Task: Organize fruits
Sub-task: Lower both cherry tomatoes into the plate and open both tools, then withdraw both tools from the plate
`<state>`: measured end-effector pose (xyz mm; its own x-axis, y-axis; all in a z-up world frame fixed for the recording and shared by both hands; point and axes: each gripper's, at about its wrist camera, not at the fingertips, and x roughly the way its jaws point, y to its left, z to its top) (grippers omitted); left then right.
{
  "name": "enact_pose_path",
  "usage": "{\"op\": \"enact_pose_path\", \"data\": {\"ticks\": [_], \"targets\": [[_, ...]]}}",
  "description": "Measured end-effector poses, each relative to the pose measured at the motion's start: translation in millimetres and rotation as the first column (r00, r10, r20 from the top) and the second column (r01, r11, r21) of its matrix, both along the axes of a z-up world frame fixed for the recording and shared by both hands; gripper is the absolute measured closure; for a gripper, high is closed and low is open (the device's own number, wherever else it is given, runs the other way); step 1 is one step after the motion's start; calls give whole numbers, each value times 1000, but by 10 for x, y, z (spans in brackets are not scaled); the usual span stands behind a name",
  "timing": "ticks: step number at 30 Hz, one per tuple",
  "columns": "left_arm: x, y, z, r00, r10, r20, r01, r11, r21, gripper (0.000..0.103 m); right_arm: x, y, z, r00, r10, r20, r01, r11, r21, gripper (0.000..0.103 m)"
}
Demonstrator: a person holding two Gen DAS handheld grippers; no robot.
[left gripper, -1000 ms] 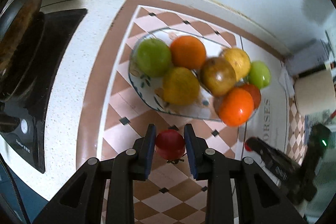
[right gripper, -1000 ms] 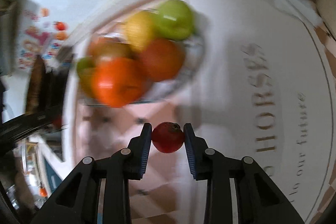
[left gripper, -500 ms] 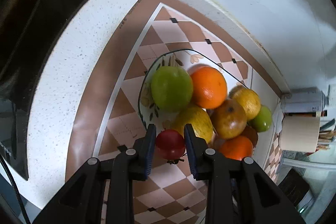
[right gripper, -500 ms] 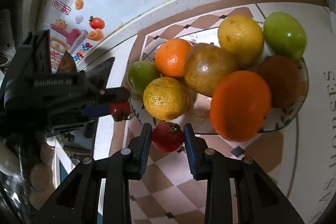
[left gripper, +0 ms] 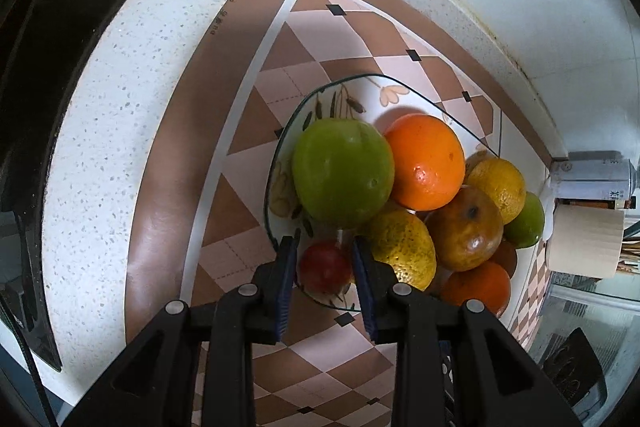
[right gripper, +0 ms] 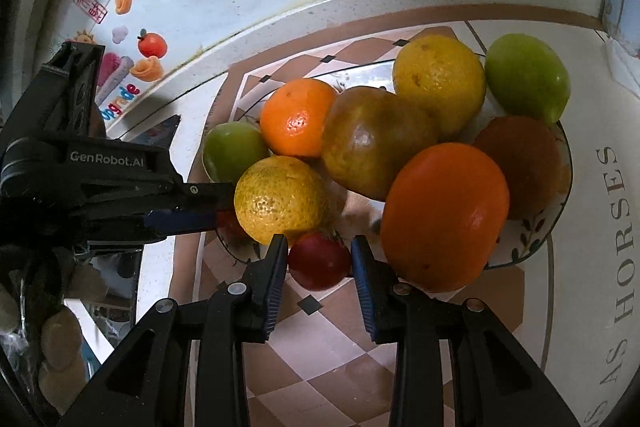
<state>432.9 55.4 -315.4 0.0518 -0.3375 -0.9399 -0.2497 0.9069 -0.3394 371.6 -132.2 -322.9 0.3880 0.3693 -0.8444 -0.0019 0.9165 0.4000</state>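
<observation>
Two small red tomato-like fruits are in play: one small red round fruit (left gripper: 325, 267) sits between the blue-padded fingers of the left gripper (left gripper: 325, 269), right at the near rim of the glass plate with painted leaves (left gripper: 340, 99); the gap each side is so slight that I cannot tell whether the pads grip it or merely flank it. Over on the right, a second small red fruit with a green stalk (right gripper: 319, 260) sits between the fingers of the right gripper (right gripper: 319, 263), at the plate's edge (right gripper: 532, 251), with a sliver of space on either side, so again no telling whether it is clamped. The plate is heaped: a big green round fruit (left gripper: 343, 173) and a bright orange (left gripper: 425, 161) up front in the left view, a mottled yellow citrus (left gripper: 404, 254) just beside the left fingers, a brownish-green fruit (left gripper: 464, 229) behind. From the right, a large orange (right gripper: 444, 217) touches the right finger, and the left gripper (right gripper: 224, 219) pokes in from the side beneath a yellow citrus (right gripper: 282, 199). Underneath lies a brown-and-pink diamond-check mat (left gripper: 248, 131) on a speckled white countertop (left gripper: 100, 131), backed by a pale wall with colourful fruit stickers (right gripper: 150, 45). A black cooktop (left gripper: 52, 39) lies far left, a paper roll (left gripper: 586, 241) far right.
</observation>
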Motion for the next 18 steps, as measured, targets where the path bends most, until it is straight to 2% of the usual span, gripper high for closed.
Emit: {"op": "enact_pose_path", "data": {"ticks": [2,4,6,8,10,12,14,18], "targets": [[8,-18,21,1000,-20,1,20,1000,16,76,-7,-17,14,1000,-11,-13,11,1000,5,62],[-1,-19,58,999,-33,9,33,999,36,75,-51,-38,66,1000,-20,-23,20,1000,12,48],[-37,-8,127,998,-50,27,49,997,59,70,-124,-69,168,999,-28,-22,28,999,15,43],[-102,24,217,996,-67,51,62,994,89,54,-222,-112,287,999,-35,-16,35,999,4,32],[-213,65,345,992,-87,89,75,988,134,42,-322,-171,422,998,-55,-6,54,998,-27,15],[-346,88,472,985,-116,125,90,977,195,36,-425,-234,559,997,-71,7,71,993,-93,10],[-464,79,550,979,-150,139,113,963,245,13,-502,-288,641,996,-84,-1,83,986,-141,10],[-743,64,741,963,-191,188,124,939,319,10,-700,-410,835,992,-124,27,127,963,-237,6]]}}
